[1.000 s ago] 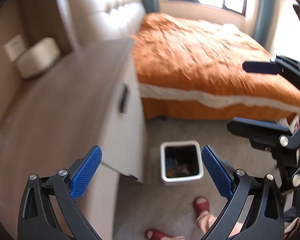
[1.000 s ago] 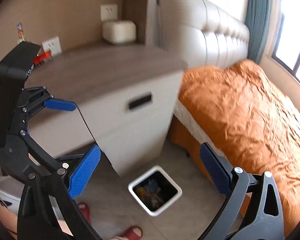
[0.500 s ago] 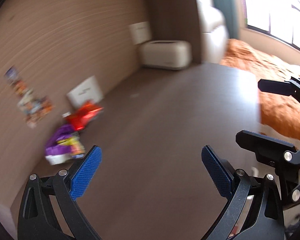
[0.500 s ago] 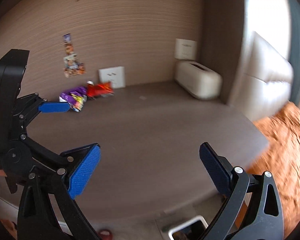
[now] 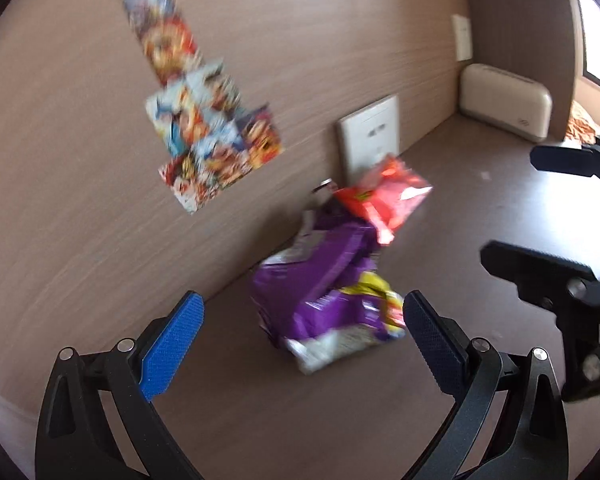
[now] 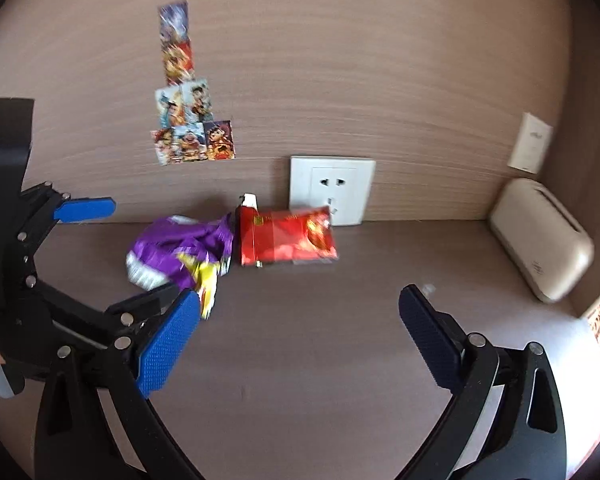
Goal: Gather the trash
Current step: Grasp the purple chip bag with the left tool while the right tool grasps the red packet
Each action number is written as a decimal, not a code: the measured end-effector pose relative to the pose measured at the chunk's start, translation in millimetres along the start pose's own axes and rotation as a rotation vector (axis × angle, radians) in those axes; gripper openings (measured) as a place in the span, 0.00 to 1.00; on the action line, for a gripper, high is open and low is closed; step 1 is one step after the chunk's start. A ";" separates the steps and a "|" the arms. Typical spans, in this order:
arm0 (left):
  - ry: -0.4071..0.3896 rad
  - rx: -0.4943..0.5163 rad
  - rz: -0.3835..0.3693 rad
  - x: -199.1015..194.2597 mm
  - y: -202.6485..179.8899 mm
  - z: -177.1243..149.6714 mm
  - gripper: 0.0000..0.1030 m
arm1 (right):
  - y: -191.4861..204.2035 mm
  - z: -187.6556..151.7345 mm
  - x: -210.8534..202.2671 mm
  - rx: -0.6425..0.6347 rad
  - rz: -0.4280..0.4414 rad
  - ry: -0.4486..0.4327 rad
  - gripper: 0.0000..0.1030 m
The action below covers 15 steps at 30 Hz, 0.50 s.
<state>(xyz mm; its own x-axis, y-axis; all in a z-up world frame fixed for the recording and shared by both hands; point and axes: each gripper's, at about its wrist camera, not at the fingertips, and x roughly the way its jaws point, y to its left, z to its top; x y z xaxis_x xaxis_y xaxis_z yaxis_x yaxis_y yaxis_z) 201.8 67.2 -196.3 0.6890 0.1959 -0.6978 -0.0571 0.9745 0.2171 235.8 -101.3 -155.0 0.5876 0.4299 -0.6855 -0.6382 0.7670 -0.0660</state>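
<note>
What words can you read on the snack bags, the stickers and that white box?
None can be read.
Purple bag: print blurred.
Red bag: small yellow mark, too blurred to read.
Stickers on the wall: cartoon pictures only, no clear letters.
White box: a tiny mark, too small to read.
Socket: no writing visible.

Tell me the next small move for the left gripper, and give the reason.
Probably ease the left gripper forward and down so its fingers pass either side of the purple wrapper. Its jaws are open and empty, the wrapper lies on the desk top just ahead between them, and the red wrapper sits farther back.
</note>
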 end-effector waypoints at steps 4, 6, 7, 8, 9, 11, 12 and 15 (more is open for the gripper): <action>0.038 -0.008 -0.035 26.1 13.0 4.2 0.95 | 4.9 17.9 41.0 -0.029 0.001 0.048 0.96; 0.048 -0.020 -0.074 34.5 18.4 7.1 0.95 | 7.0 25.4 58.2 -0.034 0.007 0.066 0.96; 0.052 -0.022 -0.084 37.6 19.6 8.0 0.95 | 6.9 28.6 66.8 -0.029 0.017 0.083 0.96; 0.056 -0.023 -0.094 40.8 21.1 8.9 0.95 | 6.6 31.5 74.7 -0.020 0.030 0.101 0.96; 0.058 -0.031 -0.104 43.3 23.0 9.9 0.95 | 6.6 33.6 80.2 -0.013 0.037 0.110 0.96; 0.065 -0.059 -0.125 48.5 27.3 11.3 0.95 | 5.5 38.1 91.6 0.001 0.035 0.132 0.96; 0.071 -0.083 -0.141 51.9 30.4 12.3 0.95 | 4.2 39.2 95.3 0.012 0.038 0.142 0.96; 0.087 -0.149 -0.196 62.2 38.0 13.7 0.94 | -1.9 39.6 102.8 0.061 0.054 0.167 0.96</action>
<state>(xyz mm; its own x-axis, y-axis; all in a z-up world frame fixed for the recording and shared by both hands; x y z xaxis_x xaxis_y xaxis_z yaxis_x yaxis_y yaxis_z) 252.4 115.0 -222.1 0.6329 0.0039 -0.7742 -0.0387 0.9989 -0.0266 317.1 -39.7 -196.7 0.4594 0.3901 -0.7980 -0.6321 0.7747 0.0148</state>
